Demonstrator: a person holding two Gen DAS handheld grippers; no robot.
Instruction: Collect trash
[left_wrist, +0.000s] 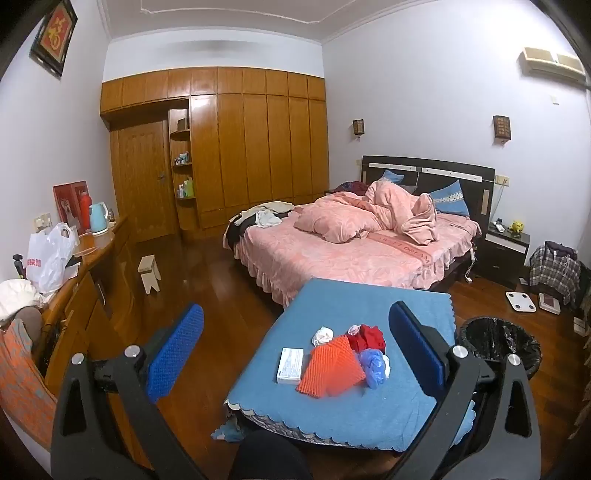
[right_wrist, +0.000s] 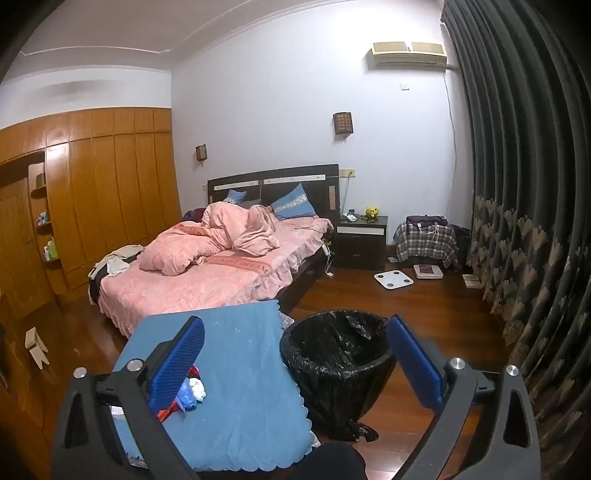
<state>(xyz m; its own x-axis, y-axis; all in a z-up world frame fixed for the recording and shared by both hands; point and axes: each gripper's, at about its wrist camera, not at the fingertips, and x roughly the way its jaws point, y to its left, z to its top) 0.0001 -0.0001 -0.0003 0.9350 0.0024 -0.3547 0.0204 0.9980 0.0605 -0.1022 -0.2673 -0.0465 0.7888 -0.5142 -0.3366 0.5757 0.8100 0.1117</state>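
A small table with a blue cloth (left_wrist: 343, 406) holds a heap of trash: an orange foam net (left_wrist: 330, 367), a white box (left_wrist: 290, 365), red crumpled material (left_wrist: 367, 338), a blue plastic wad (left_wrist: 373, 365) and white scraps (left_wrist: 323, 335). A black-lined bin (left_wrist: 500, 345) stands on the floor right of the table. My left gripper (left_wrist: 295, 354) is open and empty, held above the table's near side. My right gripper (right_wrist: 295, 363) is open and empty, above the gap between table (right_wrist: 240, 387) and bin (right_wrist: 338, 365). Its left finger (right_wrist: 177, 365) hides most of the trash (right_wrist: 190, 393).
A pink bed (left_wrist: 351, 243) lies behind the table. A wooden dresser (left_wrist: 96, 273) with a kettle and bag runs along the left. A small stool (left_wrist: 149, 271) stands on the wood floor. Scales (right_wrist: 393, 279) and dark curtains (right_wrist: 524, 221) are to the right.
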